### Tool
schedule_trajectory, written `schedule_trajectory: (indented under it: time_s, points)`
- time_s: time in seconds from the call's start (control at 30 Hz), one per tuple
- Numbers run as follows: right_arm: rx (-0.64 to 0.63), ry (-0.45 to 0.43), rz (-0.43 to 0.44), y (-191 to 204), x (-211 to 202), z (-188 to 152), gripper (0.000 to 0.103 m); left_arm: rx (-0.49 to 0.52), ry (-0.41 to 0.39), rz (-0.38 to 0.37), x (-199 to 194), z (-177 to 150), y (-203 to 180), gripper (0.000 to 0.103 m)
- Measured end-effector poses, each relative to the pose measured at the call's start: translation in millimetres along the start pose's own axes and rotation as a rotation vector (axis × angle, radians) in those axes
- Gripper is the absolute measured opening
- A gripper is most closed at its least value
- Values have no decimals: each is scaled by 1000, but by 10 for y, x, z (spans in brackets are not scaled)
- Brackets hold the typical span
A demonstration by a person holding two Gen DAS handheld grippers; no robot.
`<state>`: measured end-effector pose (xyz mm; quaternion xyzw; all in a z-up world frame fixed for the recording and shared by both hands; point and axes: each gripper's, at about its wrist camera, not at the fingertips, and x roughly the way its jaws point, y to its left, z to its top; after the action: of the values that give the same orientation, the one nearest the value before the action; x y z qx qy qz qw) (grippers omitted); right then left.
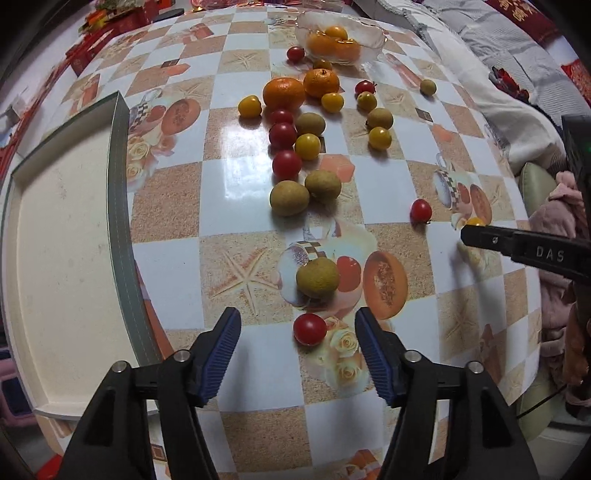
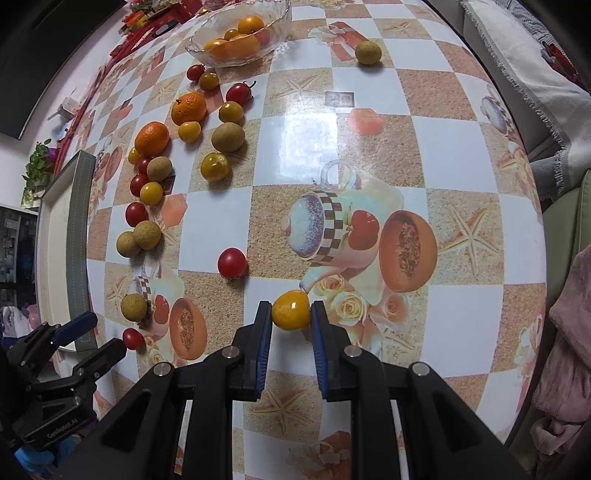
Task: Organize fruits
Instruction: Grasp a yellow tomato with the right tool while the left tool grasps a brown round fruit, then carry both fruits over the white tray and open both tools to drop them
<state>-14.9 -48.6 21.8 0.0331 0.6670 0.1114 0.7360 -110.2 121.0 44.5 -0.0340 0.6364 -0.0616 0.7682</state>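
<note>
Now, left wrist view:
Left gripper (image 1: 298, 341): jaws apart, blue pads clear of everything, pointing down at the surface (image 1: 391, 173).
Red tomato (image 1: 309, 328): on the surface between the two pads, touching neither.
Brown fruit (image 1: 317, 277): just beyond the tomato, on a printed teapot picture.
Loose fruits: a trail running away up the middle; two brown ones touching (image 1: 289, 197), then red and yellow tomatoes, then two oranges (image 1: 283, 94) side by side.
Bowl (image 1: 373, 31): clear glass, at the far end, with orange fruit inside.
Tray (image 1: 62, 221): cream, raised rim, on the left, nothing in its visible part.
Right gripper (image 1: 466, 230): comes in from the right edge, seen side-on; a bit of yellow tomato (image 1: 475, 221) shows at its tip.
Lone red tomato (image 1: 421, 211): near that tip, apart from it.

Right wrist view:
Right gripper (image 2: 290, 312): clamped on the yellow tomato (image 2: 291, 309), one pad pressing each side, low over the surface (image 2: 443, 147).
Red tomato (image 2: 232, 263): up and left of the held one, by itself.
Left gripper (image 2: 99, 334): at the lower left, jaws apart, a small red tomato (image 2: 133, 338) beside its fingers.
Tray (image 2: 79, 221): along the left edge.
Bowl (image 2: 273, 35): at the top, holding oranges.
Single brown fruit (image 2: 368, 52): right of the bowl, well apart from the other fruits.
Fruit trail: from the bowl down the left side toward the tray.
</note>
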Motion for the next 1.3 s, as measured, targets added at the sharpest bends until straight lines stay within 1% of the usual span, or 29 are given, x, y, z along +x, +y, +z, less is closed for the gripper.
schedule_trajectory:
  time_s: [0.07, 0.13, 0.27, 0.4, 0.43, 0.47, 0.57, 0.6, 0.63, 0.73, 0.8, 0.87, 0.93, 1.07, 1.2, 1.27, 1.3]
  points:
    - [1, 1, -2, -5, -1, -2, 23, 27, 11, 33, 70, 54, -39, 66]
    - [2, 1, -3, -10, -10, -5, 23, 21, -1, 48, 117, 128, -63, 66]
    - [-5, 2, -7, -5, -17, -16, 23, 19, -6, 53, 225, 254, -125, 66]
    - [4, 1, -7, -7, -28, -14, 23, 40, 22, 74, 349, 286, -201, 65]
    - [6, 0, -5, -6, -36, -14, 23, 29, 31, 75, 373, 273, -193, 60]
    - [5, -1, -4, -3, -41, -15, 23, 25, 35, 86, 390, 258, -189, 57]
    - [-3, -2, 1, 12, -63, -21, 23, 36, 14, 102, 378, 242, -204, 42]
    - [-4, -2, 2, 17, -67, -20, 23, 38, 9, 104, 368, 237, -193, 33]
    - [-5, -2, 2, 26, -74, -22, 23, 34, 6, 101, 363, 240, -179, 30]
    - [-13, -2, -2, 65, -100, -19, 23, -12, 2, 48, 331, 254, -87, 30]
    - [-24, -4, -5, 103, -135, -10, 23, -33, -7, 30, 272, 249, -30, 30]
    - [-33, -7, -8, 153, -169, 7, 23, -62, -27, 5, 123, 246, 78, 30]
    - [-45, -10, -6, 229, -213, 39, 23, -74, -53, -2, -28, 230, 142, 30]
    - [-83, -17, 3, 442, -292, 104, 23, -90, -92, 6, -288, 193, 298, 30]
    - [-140, -18, 22, 785, -324, 190, 23, -121, -113, 44, -495, 127, 664, 30]
    - [-168, -15, 32, 976, -312, 211, 23, -142, -116, 65, -483, 117, 796, 30]
    - [-186, -11, 39, 1089, -299, 225, 23, -153, -116, 76, -511, 88, 927, 30]
